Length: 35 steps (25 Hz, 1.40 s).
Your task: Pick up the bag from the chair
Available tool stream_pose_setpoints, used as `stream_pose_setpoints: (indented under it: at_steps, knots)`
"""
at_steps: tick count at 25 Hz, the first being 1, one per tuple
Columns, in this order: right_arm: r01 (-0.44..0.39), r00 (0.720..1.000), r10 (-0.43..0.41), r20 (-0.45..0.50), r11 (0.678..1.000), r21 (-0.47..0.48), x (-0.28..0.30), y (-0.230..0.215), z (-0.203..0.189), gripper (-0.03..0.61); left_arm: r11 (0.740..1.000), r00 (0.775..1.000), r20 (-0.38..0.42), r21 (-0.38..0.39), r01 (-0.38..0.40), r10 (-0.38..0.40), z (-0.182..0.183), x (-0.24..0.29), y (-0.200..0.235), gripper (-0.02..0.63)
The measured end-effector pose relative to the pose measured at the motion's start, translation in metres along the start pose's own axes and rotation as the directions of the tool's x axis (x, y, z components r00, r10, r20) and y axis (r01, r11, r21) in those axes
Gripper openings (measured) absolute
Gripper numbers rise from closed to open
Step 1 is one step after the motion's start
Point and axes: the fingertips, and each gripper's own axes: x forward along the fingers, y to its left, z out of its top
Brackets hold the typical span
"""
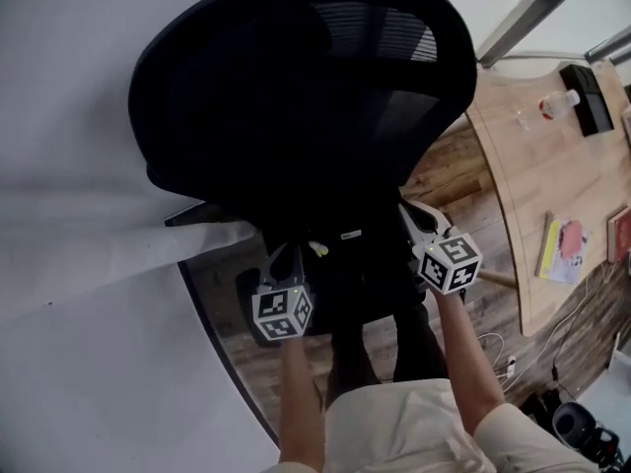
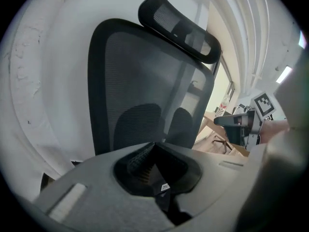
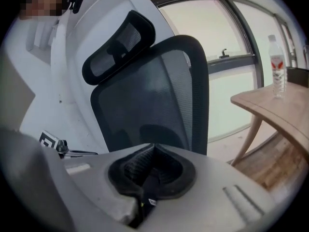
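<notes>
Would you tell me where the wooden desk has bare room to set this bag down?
For the bag, the desk is bare across its middle, between the bottle and the booklet. The far end is crowded by the bottle and a black box; the right edge holds the booklet.

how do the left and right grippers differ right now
The left gripper sits nearer the person's body; the right gripper reaches farther forward. The left gripper is on the white wall's side, the right gripper on the wooden table's side. Both have their jaws shut on black fabric of the bag.
</notes>
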Motion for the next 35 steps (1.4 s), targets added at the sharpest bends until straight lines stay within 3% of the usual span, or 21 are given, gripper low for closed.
stream_pose_setpoints:
  at_steps: [6, 10, 14, 16, 19, 21, 24, 26, 29, 33, 35]
  knots:
    - [-0.075, 0.995, 0.073, -0.069, 0.997, -0.018, 0.04, -0.016, -0.055, 0.003, 0.995, 0.998, -0.019, -0.075, -0.059, 0.058, -0.053, 0.039, 0.005, 0.009]
    - [-0.158, 0.978, 0.15, -0.147, 0.986, -0.045, 0.062, -0.02, -0.101, 0.067, 0.998, 0.999, -0.054, -0.061, -0.008, 0.005, -0.088, 0.063, -0.002, 0.014]
    - [-0.204, 0.964, 0.18, -0.194, 0.972, -0.114, 0.081, -0.023, -0.131, 0.085, 1.0, 0.999, -0.037, -0.028, -0.012, 0.01, -0.101, 0.086, 0.01, 0.017]
    - [-0.223, 0.96, 0.212, -0.183, 0.974, -0.038, 0.09, -0.028, -0.139, 0.122, 1.0, 1.0, -0.03, -0.017, -0.009, 0.008, -0.102, 0.099, 0.017, 0.121]
    - [-0.245, 0.954, 0.254, -0.16, 0.967, 0.074, 0.104, -0.031, -0.145, 0.145, 1.0, 1.0, -0.02, -0.012, 0.018, -0.018, -0.101, 0.111, 0.026, 0.172]
    - [-0.256, 0.95, 0.264, -0.166, 0.964, 0.068, 0.111, -0.031, -0.149, 0.164, 0.999, 0.999, -0.017, -0.013, 0.048, -0.048, -0.104, 0.118, 0.028, 0.201]
    - [-0.288, 0.941, 0.292, -0.168, 0.956, 0.047, 0.119, -0.026, -0.153, 0.269, 0.996, 0.996, 0.001, -0.029, 0.084, -0.084, -0.108, 0.128, 0.028, 0.24]
    - [-0.302, 0.939, 0.303, -0.163, 0.953, 0.027, 0.127, -0.023, -0.155, 0.295, 0.993, 0.994, 0.006, -0.033, 0.111, -0.111, -0.112, 0.135, 0.026, 0.257]
    - [-0.265, 0.948, 0.258, -0.186, 0.964, -0.011, 0.143, -0.029, -0.167, 0.296, 0.99, 0.99, -0.045, 0.009, 0.138, -0.137, -0.126, 0.151, 0.022, 0.267]
    - [-0.235, 0.952, 0.237, -0.192, 0.971, 0.032, 0.159, -0.027, -0.181, 0.283, 0.991, 0.988, -0.08, 0.01, 0.132, -0.131, -0.136, 0.163, 0.018, 0.265]
    - [-0.245, 0.952, 0.243, -0.183, 0.969, 0.012, 0.158, -0.018, -0.184, 0.152, 0.992, 0.988, -0.098, 0.029, 0.126, -0.123, -0.136, 0.161, 0.014, 0.242]
